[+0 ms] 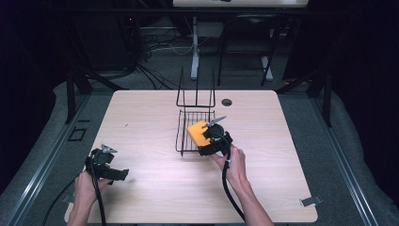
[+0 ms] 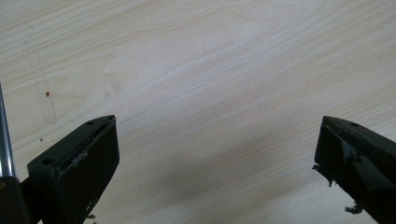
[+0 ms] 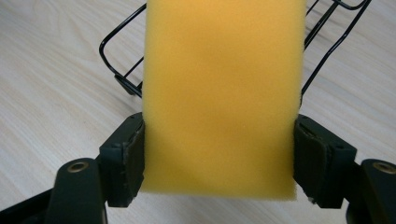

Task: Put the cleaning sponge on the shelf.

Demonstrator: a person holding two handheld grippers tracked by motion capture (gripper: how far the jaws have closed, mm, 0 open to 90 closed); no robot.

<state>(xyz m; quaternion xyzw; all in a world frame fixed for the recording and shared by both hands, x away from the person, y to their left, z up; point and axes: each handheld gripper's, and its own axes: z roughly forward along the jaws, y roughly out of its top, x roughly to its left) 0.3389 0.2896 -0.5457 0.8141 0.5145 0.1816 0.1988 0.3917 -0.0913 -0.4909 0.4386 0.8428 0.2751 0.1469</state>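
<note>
the right tongs (image 1: 207,137) clamp a yellow sponge (image 1: 199,133) by its two long sides; in the right gripper view each black pad (image 3: 133,156) presses flat against an edge of the sponge (image 3: 222,93), which stands up between them and reaches away from the camera. in the high view the sponge is held over the near right part of the black wire rack (image 1: 187,123), which sits on the wooden bench (image 1: 141,117), with the rack's upright back frame on its far side. the person's right hand (image 1: 234,165) holds the gripper just near of the rack. the left tongs (image 1: 123,174) are well away from the rack, toward the near left corner of the bench, spread wide with bare wood (image 2: 210,84) between them.
</note>
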